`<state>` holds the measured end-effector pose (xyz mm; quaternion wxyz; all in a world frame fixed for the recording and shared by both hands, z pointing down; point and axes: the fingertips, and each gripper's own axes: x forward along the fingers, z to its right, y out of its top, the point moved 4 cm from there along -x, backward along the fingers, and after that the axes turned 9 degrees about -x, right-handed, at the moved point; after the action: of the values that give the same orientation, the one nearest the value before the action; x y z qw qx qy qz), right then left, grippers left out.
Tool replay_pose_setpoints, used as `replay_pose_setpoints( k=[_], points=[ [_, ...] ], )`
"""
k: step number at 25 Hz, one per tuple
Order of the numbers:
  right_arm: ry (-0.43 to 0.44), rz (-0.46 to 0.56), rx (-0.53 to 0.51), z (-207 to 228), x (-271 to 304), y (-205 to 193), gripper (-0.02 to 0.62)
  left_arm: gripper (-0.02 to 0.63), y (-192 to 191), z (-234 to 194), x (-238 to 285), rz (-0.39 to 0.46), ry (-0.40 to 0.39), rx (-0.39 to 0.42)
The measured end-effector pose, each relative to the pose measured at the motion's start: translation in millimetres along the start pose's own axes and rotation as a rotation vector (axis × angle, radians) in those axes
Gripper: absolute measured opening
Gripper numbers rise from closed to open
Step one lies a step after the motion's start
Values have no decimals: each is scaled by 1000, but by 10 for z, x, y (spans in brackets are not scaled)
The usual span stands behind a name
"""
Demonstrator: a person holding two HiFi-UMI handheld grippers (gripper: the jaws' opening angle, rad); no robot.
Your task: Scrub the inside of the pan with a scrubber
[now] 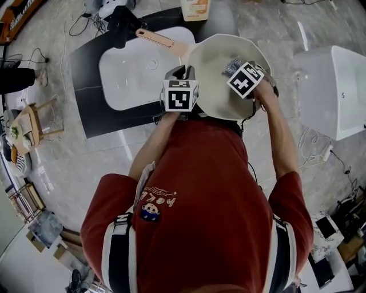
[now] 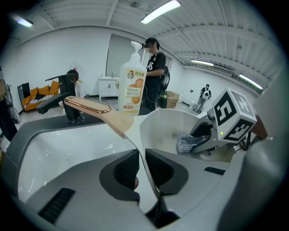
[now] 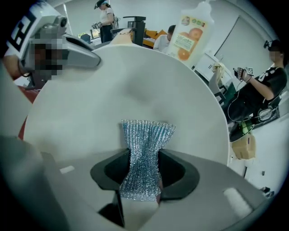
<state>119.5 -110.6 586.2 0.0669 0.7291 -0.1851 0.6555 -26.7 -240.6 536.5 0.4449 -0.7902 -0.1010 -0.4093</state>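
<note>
My left gripper (image 2: 142, 164) clenched on thin rim of cream round pan (image 2: 165, 124); wooden, copper-tipped handle (image 2: 97, 110) ahead of jaws, to left. My right gripper (image 3: 144, 173) grasps silver glittering mesh scrubber (image 3: 146, 140), pinched at waist between pads, upper end fanned out ahead of jaws, inside pan.

A dark desk (image 1: 88, 91) fills the upper left-centre of the head view, with a white sink basin (image 1: 128, 77) sunk into it. A black tap (image 1: 121, 26) stands at its top edge, and an orange-labelled soap bottle (image 1: 195, 8) sits at top centre. Around it runs a pale marbled floor (image 1: 57, 171). Dark cables (image 1: 35, 56) trail across it at upper left, and a white tub (image 1: 331, 91) stands at right.
</note>
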Motion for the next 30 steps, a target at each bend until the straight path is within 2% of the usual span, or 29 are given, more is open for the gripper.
replay_pose_setpoints(
  k=[6, 11, 17, 21, 23, 30],
  points=[
    [-25, 46, 25, 186, 64, 250, 202, 48, -4, 12, 10, -1, 3, 2],
    [-5, 93, -44, 40, 62, 483, 202, 46, -10, -1, 7, -1, 9, 0],
    [119, 109, -111, -380, -14, 561, 203, 43, -16, 4, 20, -1, 8, -10],
    [225, 64, -199, -714, -93, 398, 212, 40, -26, 6, 23, 3, 9, -17],
    [241, 55, -241, -808, -113, 288, 215, 37, -32, 8, 29, 4, 11, -20],
    [282, 129, -137, -782, -166, 205, 213, 34, -68, 28, 53, -5, 47, -29]
  ],
)
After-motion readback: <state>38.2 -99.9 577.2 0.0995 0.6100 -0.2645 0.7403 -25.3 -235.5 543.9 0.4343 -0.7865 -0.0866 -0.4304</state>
